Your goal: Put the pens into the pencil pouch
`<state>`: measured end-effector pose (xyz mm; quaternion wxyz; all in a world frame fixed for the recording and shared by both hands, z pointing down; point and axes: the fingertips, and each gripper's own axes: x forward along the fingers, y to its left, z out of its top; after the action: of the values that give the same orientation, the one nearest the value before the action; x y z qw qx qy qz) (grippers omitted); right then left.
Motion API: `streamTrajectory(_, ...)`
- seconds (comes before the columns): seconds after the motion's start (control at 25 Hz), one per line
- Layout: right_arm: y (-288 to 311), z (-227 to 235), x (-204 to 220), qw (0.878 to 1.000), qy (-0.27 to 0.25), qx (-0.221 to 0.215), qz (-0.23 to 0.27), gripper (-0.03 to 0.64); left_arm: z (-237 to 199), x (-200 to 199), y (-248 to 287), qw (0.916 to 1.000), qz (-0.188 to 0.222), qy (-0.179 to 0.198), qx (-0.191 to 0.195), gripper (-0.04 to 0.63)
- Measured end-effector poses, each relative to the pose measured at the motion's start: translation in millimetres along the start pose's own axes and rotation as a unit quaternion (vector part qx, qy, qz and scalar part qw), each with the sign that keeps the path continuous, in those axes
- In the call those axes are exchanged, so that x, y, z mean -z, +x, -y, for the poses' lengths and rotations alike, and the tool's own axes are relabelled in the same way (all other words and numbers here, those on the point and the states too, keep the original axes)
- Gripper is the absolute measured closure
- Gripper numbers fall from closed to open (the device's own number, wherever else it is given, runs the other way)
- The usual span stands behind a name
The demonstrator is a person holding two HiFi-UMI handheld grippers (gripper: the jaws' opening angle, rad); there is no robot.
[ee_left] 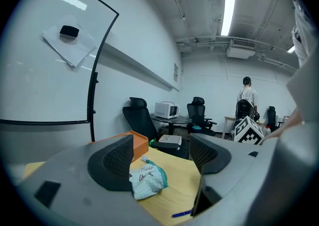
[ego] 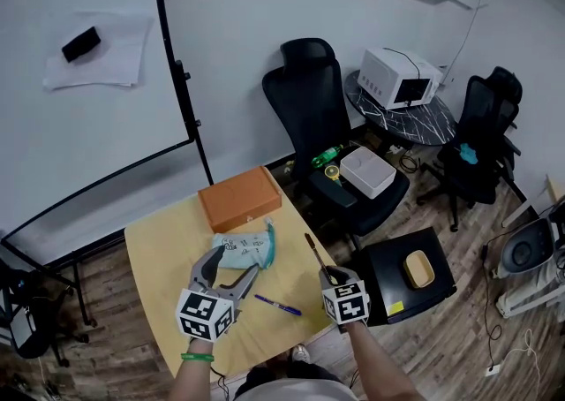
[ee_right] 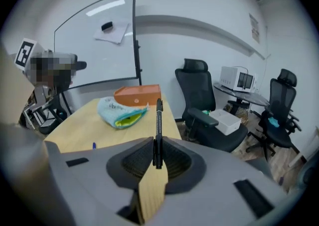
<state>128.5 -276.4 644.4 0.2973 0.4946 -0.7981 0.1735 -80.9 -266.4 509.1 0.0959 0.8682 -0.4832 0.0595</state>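
Pinching a black pen (ee_right: 158, 120), the right hand-held gripper (ee_right: 158, 155) hovers; the left hand-held gripper (ee_left: 162, 154) gapes near the pouch (ee_left: 147, 180).

The surface (ego: 159, 258) is a pale yellow wooden top standing on a wood-plank floor (ego: 459, 324). An orange box (ego: 239, 198) sits at its far edge. Just nearer lies a light blue-green pouch (ego: 244, 250), its mouth open toward the right. A blue pen (ego: 278, 305) lies flat near the front edge, apart from the pouch.
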Motion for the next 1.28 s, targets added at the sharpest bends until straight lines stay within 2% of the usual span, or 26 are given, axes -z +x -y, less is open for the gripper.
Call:
streamTrajectory(0.2, -30.1, 10.0, -74.1, 0.995, -0.014, 0.011, 0.100, 0.558, -4.6, -16.3, 0.0, 0.9998, 0.017, 0.008, -0.006, 0.255)
streamTrajectory(0.36, -63.1, 9.8, -126.3, 0.982, -0.027, 0.013, 0.186, 0.558, -11.0, -30.5, -0.2, 0.9994, 0.029, 0.018, -0.011, 0.255)
streamTrajectory(0.48, -77.8, 9.9, -146.9, 0.975, -0.033, 0.018, 0.217, 0.558, -15.7, -35.5, 1.2, 0.9992, 0.031, 0.023, -0.013, 0.255)
streamTrajectory(0.76, -78.0, 12.9, -151.9, 0.976, -0.032, 0.014, 0.217, 0.557, -23.2, -21.0, 27.1, 0.9991, -0.007, 0.039, 0.015, 0.255)
streamTrajectory(0.92, -75.4, 15.5, -149.7, 0.977, -0.029, 0.014, 0.213, 0.557, -33.5, -7.6, 50.3, 0.9985, -0.032, 0.041, 0.018, 0.255)
streamTrajectory(1.12, -73.9, 18.5, -146.9, 0.978, -0.023, 0.017, 0.206, 0.557, -41.0, 28.4, 78.3, 0.9966, -0.078, 0.024, 0.013, 0.255)
streamTrajectory(1.28, -71.7, 23.1, -141.4, 0.980, -0.019, 0.021, 0.197, 0.557, -39.1, 59.5, 95.6, 0.9927, -0.117, 0.017, 0.023, 0.255)
